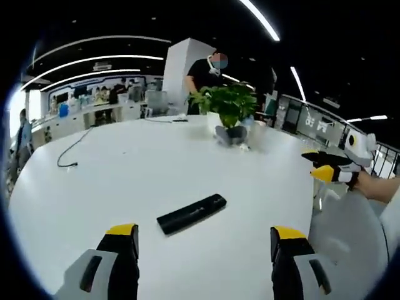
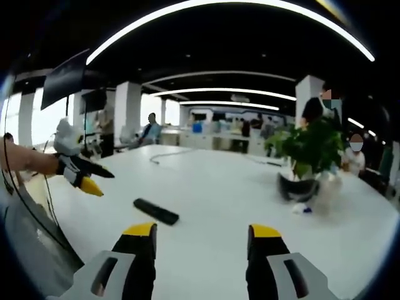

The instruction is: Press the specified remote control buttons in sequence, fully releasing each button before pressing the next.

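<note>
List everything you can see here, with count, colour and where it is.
remote control: one, black, flat on the white table, ahead of the left claw.
table: one, white, round-edged.
potted plant: one, green leaves in a dark pot, far side of the table.
cable: one, dark, trailing across the table's far left.
people: several, standing in the background.
left claw: yellow-tipped, open, empty.
right claw: yellow-tipped, open, empty.

The slim black remote control [image 1: 191, 213] lies on the round white table [image 1: 125, 169]; the potted green plant [image 1: 229, 112] stands behind it.
</note>
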